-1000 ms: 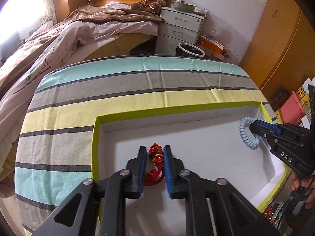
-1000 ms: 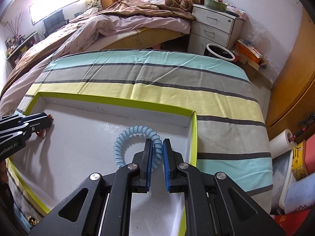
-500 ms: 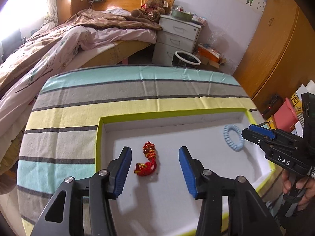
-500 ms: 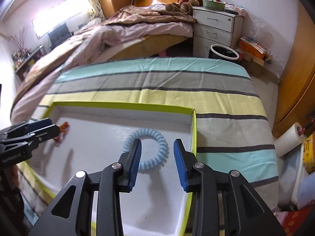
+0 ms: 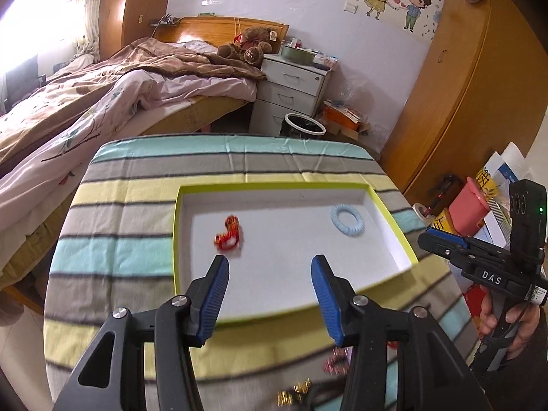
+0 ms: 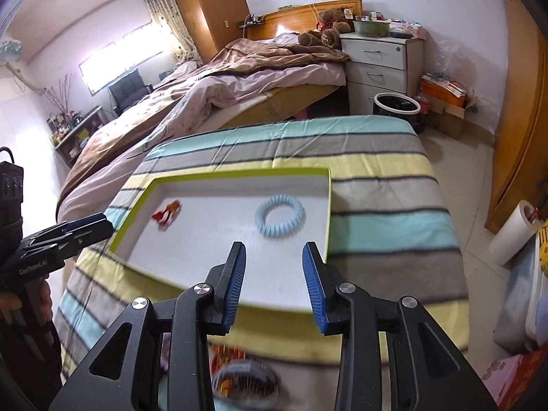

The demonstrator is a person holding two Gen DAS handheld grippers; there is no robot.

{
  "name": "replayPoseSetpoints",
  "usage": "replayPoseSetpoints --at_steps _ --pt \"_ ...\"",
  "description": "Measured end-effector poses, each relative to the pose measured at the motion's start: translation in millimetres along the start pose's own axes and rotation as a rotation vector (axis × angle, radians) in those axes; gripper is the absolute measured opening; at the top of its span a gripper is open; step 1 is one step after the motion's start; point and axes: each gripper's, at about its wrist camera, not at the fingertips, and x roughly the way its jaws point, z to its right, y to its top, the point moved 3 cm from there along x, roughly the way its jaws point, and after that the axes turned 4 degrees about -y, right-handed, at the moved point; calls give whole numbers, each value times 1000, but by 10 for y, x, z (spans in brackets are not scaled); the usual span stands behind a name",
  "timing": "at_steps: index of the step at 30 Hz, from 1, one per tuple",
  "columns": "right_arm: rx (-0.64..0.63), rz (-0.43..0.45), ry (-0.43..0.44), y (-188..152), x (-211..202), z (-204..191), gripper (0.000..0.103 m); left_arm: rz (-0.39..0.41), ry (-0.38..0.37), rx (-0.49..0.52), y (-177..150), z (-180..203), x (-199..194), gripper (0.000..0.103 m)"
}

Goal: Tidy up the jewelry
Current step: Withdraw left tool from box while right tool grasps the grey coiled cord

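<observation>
A shallow white tray with a lime-green rim (image 5: 178, 239) (image 6: 329, 205) lies on the striped tablecloth. A red and gold beaded bracelet (image 5: 228, 234) (image 6: 166, 213) lies in its left part. A pale blue coiled bracelet (image 5: 347, 216) (image 6: 280, 216) lies in its right part. My left gripper (image 5: 270, 291) is open and empty, above the tray's near edge. My right gripper (image 6: 274, 281) is open and empty, also pulled back over the near edge. More jewelry, blurred, lies near the table's front edge (image 5: 335, 364) (image 6: 236, 373).
The striped table (image 5: 137, 205) stands by a bed (image 5: 102, 96). A white drawer unit (image 5: 291, 89) and a bin (image 5: 303, 126) are behind it. A wooden wardrobe (image 5: 462, 85) is at the right, with boxes and a paper roll (image 6: 510, 236) on the floor.
Both grippers opened, let go of the bracelets in the tray, then drew back and up toward the table's near edge. The bracelets lie where they were left.
</observation>
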Motion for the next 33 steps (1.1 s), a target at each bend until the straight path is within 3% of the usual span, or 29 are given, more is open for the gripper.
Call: replayPoseSetpoints --at_steps 11,19,25,31,33 --pt "-28 13 -2 -516 -299 -63 36 12 -26 -27 -524 89 -341 50" --pt "44 -70 38 -959 -224 122 36 -25 -33 -68 -880 5 -384 50" --pt "87 -84 123 -1002 -110 107 36 -47 -27 -92 -989 -47 -359 50" --pt "88 -94 123 -998 -66 89 36 -66 -32 -85 -1024 -2 -309 50" --pt "73 -86 121 -1008 -92 60 30 -73 -36 -84 -1043 18 -288 50"
